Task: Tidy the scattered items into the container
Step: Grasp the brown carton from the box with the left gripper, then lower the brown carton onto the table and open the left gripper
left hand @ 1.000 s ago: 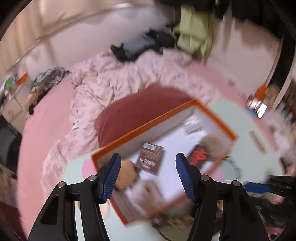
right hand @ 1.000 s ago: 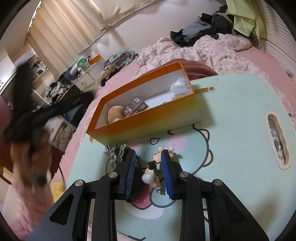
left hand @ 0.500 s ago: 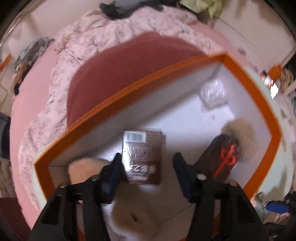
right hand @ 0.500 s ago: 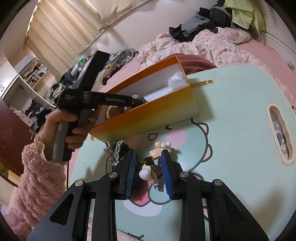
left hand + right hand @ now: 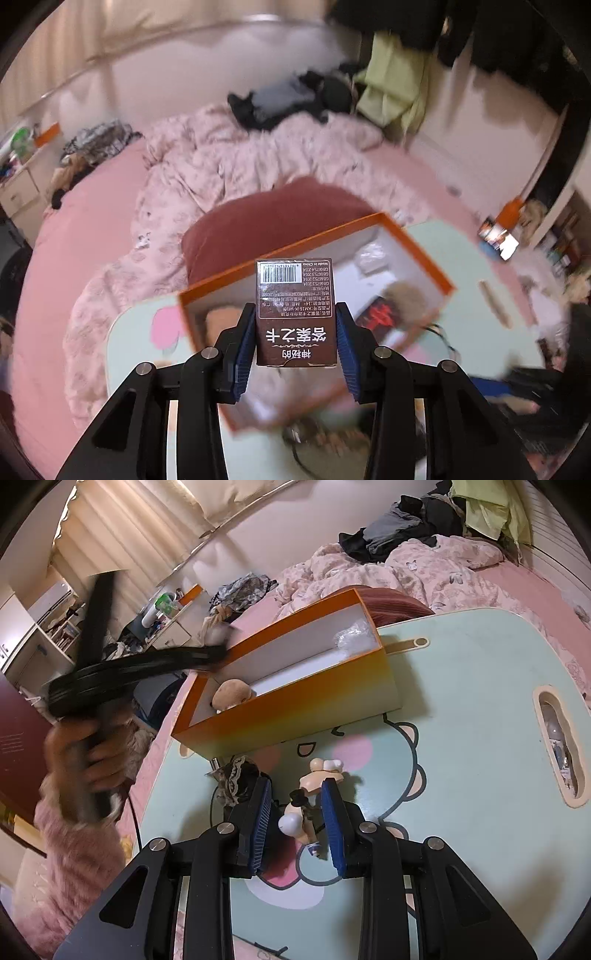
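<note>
Clamping a dark brown printed card box (image 5: 295,312) between its blue pads, the left gripper (image 5: 295,347) holds it upright in the air above the near rim of the orange-walled, white-lined cardboard box (image 5: 295,709). Inside that orange box lie a tan fluffy pompom (image 5: 231,692) at its left end and a crinkled clear plastic packet (image 5: 351,637) at its right end. In front of the orange box, on the mint-green cartoon-bear table (image 5: 480,701), the right gripper (image 5: 297,821) has its jaws parted around a small cream figurine (image 5: 306,808), beside a black lace-trimmed fabric piece (image 5: 236,779); I cannot tell whether the pads touch it.
</note>
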`<state>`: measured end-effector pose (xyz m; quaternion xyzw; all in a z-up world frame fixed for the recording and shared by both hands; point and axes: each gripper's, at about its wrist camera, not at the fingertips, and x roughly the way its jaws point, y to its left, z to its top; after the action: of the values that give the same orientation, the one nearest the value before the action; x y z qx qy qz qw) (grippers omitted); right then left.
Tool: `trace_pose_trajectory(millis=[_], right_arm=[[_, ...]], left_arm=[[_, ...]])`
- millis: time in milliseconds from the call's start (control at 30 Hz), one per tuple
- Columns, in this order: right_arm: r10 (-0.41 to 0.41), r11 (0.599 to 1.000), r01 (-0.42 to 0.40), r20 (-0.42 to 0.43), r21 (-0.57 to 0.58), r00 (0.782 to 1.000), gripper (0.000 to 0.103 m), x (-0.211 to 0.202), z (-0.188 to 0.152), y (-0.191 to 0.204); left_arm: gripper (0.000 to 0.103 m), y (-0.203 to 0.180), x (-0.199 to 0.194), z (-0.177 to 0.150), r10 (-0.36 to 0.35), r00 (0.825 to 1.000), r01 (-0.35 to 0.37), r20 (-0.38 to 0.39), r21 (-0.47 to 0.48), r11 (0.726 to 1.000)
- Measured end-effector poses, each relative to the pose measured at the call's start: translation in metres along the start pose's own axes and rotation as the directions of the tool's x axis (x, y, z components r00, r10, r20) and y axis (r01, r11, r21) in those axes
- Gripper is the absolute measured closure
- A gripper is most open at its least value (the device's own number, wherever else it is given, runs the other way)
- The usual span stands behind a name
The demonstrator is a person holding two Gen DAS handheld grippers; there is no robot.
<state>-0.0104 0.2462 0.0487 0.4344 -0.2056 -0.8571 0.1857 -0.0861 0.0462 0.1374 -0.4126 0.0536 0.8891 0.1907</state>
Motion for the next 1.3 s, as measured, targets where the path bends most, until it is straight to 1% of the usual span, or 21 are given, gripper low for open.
trace_pose_trajectory(millis=[67,100,167,267,333,400,433,533,567,633,767,800,833,867,900,933,1000,1067,1167,1200,1300], right_arm=[[-0.001,1.000,0.001,-0.005,-0.004,1.000,0.073,0.001,-0.001,0.001],[-0.001,1.000,0.001,-0.008,-0.005,1.000,0.073,0.001,-0.001,0.002],[-0.001,1.000,0.000,-0.013,-0.010,1.000,0.073,0.003,-0.002,0.004],[-0.003,1.000,0.003,-0.018,-0.024,1.000,0.073,0.005,-0.003,0.008],[0.001,0.999,-0.002,-0.025,-0.037,1.000,0.073,0.006,-0.003,0.011],[-0.003,0.999,0.001,-0.028,-0.048,1.000,0.073,0.006,-0.002,0.013],[-0.007,0.999,0.005,-0.026,-0.051,1.000,0.073,0.005,-0.001,0.014],[-0.020,0.998,0.019,-0.016,-0.062,1.000,0.073,0.001,0.005,0.017],[-0.022,0.998,0.021,-0.012,-0.064,1.000,0.073,-0.001,0.008,0.019],[-0.016,0.996,0.015,-0.015,-0.086,1.000,0.073,-0.004,0.019,0.029],[0.015,0.985,-0.027,-0.074,-0.171,0.997,0.073,0.008,0.048,0.064],[0.026,0.983,-0.042,-0.093,-0.179,0.995,0.073,0.015,0.056,0.072],[0.032,0.982,-0.055,-0.122,-0.182,0.992,0.066,0.025,0.065,0.079],[0.029,0.981,-0.060,-0.164,-0.183,0.986,0.059,0.041,0.076,0.087],[0.022,0.982,-0.060,-0.203,-0.180,0.979,0.045,0.056,0.085,0.093],[0.016,0.983,-0.059,-0.236,-0.174,0.972,0.041,0.070,0.092,0.097],[-0.006,0.986,-0.042,-0.289,-0.160,0.957,0.041,0.096,0.102,0.104],[-0.074,0.981,0.009,-0.336,-0.192,0.939,0.041,0.124,0.106,0.111],[-0.182,0.959,0.086,-0.352,-0.272,0.918,0.041,0.152,0.110,0.123],[-0.212,0.953,0.109,-0.363,-0.283,0.907,0.041,0.161,0.110,0.126],[-0.244,0.952,0.137,-0.407,-0.274,0.880,0.041,0.174,0.110,0.125]], left_arm=[[0.063,0.004,-0.018,-0.018,-0.005,1.000,0.005,0.018,-0.012,1.000],[0.063,0.007,-0.022,-0.030,0.002,1.000,-0.002,0.004,-0.028,1.000],[0.063,0.017,-0.022,-0.054,0.014,1.000,-0.016,-0.023,-0.090,0.996],[0.063,0.026,-0.012,-0.089,0.007,0.999,-0.014,-0.047,-0.153,0.988],[0.064,0.027,-0.003,-0.111,0.045,0.997,-0.056,-0.065,-0.179,0.982],[0.064,0.028,0.005,-0.126,0.100,0.992,-0.114,-0.077,-0.203,0.973],[0.064,0.028,0.007,-0.132,0.095,0.992,-0.110,-0.079,-0.218,0.970],[0.064,0.025,0.007,-0.149,0.028,0.998,-0.040,-0.050,-0.271,0.962],[0.064,0.024,0.007,-0.152,0.026,0.999,-0.036,-0.039,-0.276,0.960],[0.064,0.018,0.010,-0.155,0.051,0.998,-0.059,-0.037,-0.270,0.961],[0.063,0.014,0.007,-0.160,0.067,0.998,-0.066,-0.006,-0.267,0.961],[0.061,0.015,0.006,-0.160,0.067,0.998,-0.065,-0.001,-0.268,0.961],[0.056,0.015,0.005,-0.161,0.063,0.998,-0.060,0.003,-0.272,0.961],[0.042,0.015,0.004,-0.163,0.061,0.998,-0.056,0.007,-0.280,0.958],[0.035,0.015,0.003,-0.164,0.063,0.998,-0.056,0.016,-0.285,0.957],[0.035,0.014,0.001,-0.165,0.066,0.997,-0.055,0.028,-0.284,0.957],[0.035,0.012,-0.001,-0.168,0.061,0.997,-0.048,0.038,-0.277,0.960],[0.035,0.012,-0.004,-0.170,0.055,0.997,-0.037,0.055,-0.278,0.960],[0.035,0.009,-0.011,-0.171,0.048,0.995,-0.023,0.088,-0.269,0.963],[0.034,0.006,-0.013,-0.172,0.047,0.995,-0.021,0.092,-0.265,0.964],[0.034,0.004,-0.014,-0.175,0.039,0.994,-0.012,0.099,-0.256,0.967]])
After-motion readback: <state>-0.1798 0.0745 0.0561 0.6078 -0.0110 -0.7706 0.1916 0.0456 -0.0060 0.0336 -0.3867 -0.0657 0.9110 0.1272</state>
